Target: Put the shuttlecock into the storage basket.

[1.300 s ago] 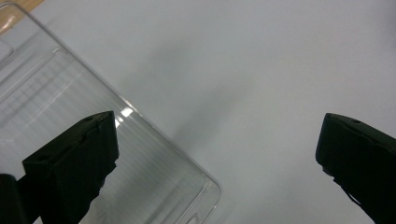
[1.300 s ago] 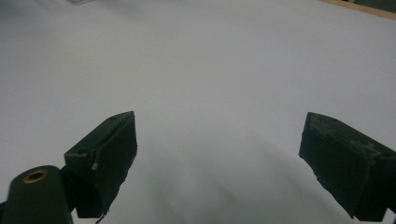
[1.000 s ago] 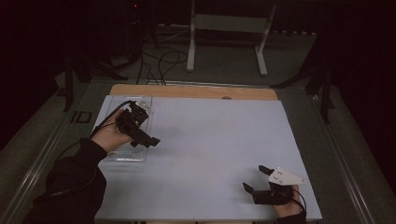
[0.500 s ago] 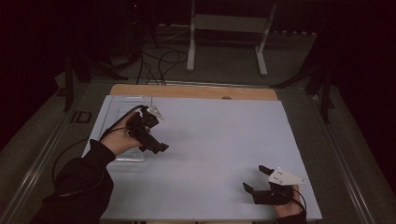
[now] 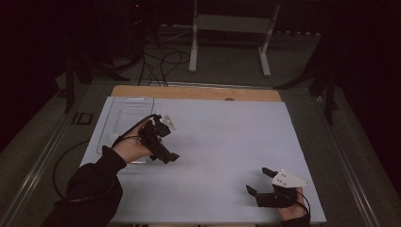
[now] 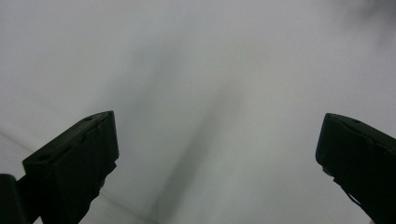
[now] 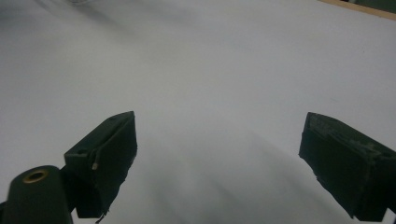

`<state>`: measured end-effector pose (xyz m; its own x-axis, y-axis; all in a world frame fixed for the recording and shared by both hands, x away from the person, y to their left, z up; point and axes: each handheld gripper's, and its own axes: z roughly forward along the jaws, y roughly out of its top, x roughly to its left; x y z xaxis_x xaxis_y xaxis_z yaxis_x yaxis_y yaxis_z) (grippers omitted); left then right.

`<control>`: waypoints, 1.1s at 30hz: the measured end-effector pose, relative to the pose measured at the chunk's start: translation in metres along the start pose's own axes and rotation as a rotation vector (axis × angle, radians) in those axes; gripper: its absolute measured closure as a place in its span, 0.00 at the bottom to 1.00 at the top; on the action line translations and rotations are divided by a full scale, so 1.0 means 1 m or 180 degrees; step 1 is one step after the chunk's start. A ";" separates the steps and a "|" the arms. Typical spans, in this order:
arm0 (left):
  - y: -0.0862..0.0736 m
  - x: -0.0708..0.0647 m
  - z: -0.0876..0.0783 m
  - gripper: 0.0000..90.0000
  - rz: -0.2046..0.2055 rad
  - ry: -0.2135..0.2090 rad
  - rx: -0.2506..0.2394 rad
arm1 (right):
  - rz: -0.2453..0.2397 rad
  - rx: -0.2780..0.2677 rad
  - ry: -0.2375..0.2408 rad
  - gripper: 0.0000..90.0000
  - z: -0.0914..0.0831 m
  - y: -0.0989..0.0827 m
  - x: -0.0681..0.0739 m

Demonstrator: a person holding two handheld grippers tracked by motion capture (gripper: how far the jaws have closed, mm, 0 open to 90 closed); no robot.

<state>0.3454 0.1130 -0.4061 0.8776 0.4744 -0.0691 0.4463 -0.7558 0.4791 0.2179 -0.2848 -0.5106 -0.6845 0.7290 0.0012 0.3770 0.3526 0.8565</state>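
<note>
Clear tray (image 5: 124,120) lies flat by the table's (image 5: 227,142) far-left corner, long axis front-to-back, just left of the left gripper (image 5: 163,153), jaws spread, empty; right gripper (image 5: 257,182) near front-right corner, likewise spread, empty.

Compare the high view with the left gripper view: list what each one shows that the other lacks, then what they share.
High view alone: the clear plastic tray at the table's far left, the wooden strip along the far edge, the right tongs open low near the front right corner, the sleeve, and the floor cables behind the table.

Left gripper view alone: a close look between the left tongs' two black jaws, set wide apart with nothing held.

Shared: the white table top and the left tongs.
</note>
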 end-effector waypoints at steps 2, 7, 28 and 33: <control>0.000 -0.001 0.004 0.00 0.0000 -0.0057 -0.0040 | 0.0004 -0.0003 -0.0003 0.12 0.000 0.000 0.000; -0.002 -0.005 0.014 0.00 0.0041 -0.0121 -0.0019 | -0.0003 -0.0005 -0.0005 0.12 -0.001 0.000 0.000; -0.027 -0.016 0.038 0.00 0.0094 -0.0242 -0.0202 | 0.0004 0.0001 -0.0008 0.12 -0.001 0.000 -0.002; -0.035 -0.019 0.040 0.00 0.0170 -0.0361 -0.0225 | 0.0012 -0.0001 -0.0001 0.12 -0.001 0.000 -0.002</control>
<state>0.3198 0.1125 -0.4569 0.9157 0.3774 -0.1383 0.3886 -0.7431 0.5448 0.2183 -0.2868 -0.5096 -0.6828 0.7306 0.0043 0.3794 0.3495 0.8567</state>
